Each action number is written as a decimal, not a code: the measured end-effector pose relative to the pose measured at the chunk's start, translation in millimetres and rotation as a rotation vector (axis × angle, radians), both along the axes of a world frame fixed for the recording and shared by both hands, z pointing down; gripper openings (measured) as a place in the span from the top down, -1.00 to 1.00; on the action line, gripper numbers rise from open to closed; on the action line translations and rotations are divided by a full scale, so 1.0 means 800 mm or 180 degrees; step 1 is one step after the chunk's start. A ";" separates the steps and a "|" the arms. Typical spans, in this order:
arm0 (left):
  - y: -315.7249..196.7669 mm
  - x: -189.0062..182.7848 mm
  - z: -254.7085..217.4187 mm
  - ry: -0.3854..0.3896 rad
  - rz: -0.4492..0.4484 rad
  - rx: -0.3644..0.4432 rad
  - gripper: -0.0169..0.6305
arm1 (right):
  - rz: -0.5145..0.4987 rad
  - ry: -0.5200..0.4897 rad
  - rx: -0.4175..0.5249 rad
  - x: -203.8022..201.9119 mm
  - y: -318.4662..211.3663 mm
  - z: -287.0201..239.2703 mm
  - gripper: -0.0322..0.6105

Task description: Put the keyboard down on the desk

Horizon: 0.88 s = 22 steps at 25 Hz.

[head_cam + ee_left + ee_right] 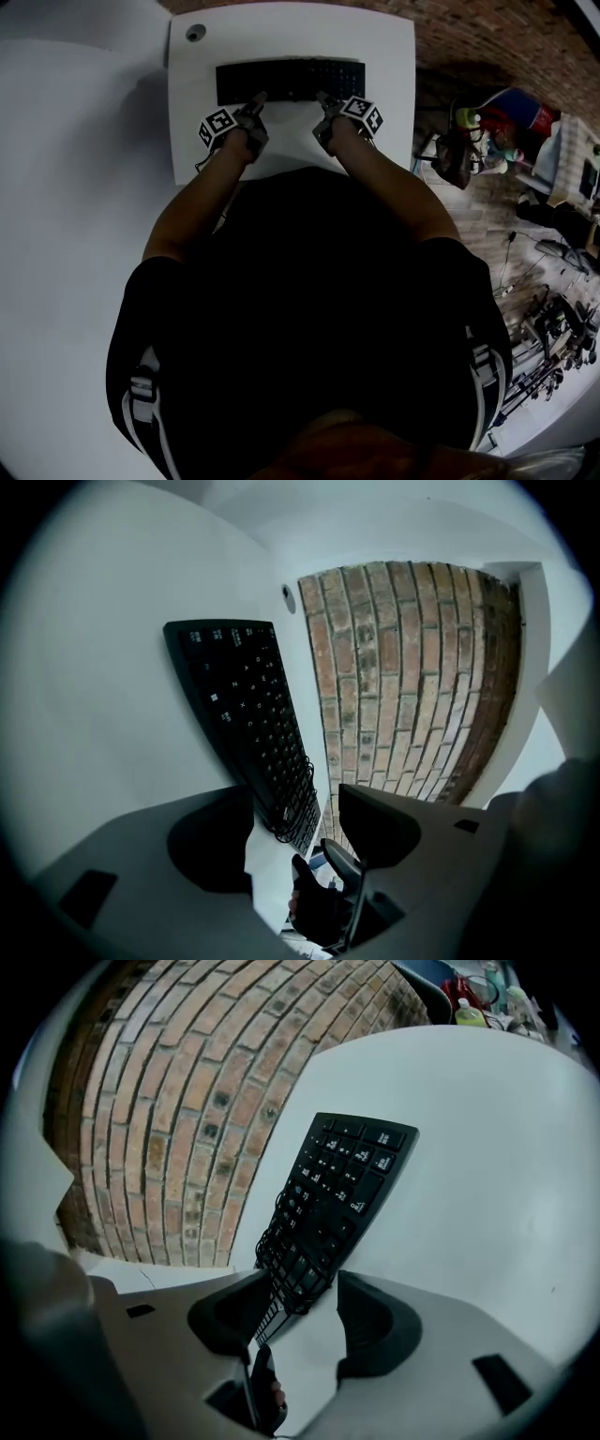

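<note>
A black keyboard [291, 81] lies flat on the white desk [384, 56], toward its far side. My left gripper [258, 99] and right gripper [322, 97] sit side by side at the keyboard's near long edge. In the left gripper view the keyboard [246, 710] stretches away from the open left gripper [292, 832], with a coiled black cable [298, 803] lying on it near the fingertips. In the right gripper view the keyboard [345, 1185] and cable [286, 1262] reach into the gap of the open right gripper [305, 1321]. Neither gripper clamps the keyboard.
A round cable hole [195, 33] sits in the desk's far left corner. Brick flooring [487, 37] lies beyond the desk's right edge, with a cluttered pile of bags and bottles [497, 122] and tools further right. The person's dark torso fills the near side.
</note>
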<state>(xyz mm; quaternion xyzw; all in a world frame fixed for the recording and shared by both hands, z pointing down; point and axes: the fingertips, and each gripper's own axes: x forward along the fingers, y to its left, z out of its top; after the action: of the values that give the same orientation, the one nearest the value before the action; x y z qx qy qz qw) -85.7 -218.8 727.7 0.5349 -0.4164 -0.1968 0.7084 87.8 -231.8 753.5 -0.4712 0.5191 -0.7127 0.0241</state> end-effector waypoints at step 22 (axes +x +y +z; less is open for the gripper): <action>0.022 -0.009 -0.081 -0.1613 0.1442 0.1371 0.35 | -0.0358 0.0559 0.0740 -0.007 0.002 -0.070 0.51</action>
<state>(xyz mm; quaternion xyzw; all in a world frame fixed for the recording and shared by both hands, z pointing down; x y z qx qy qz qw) -93.0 -200.8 662.7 0.7810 -0.3986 0.0197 0.4805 82.2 -230.0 697.8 -0.4959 0.6238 -0.6041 -0.0069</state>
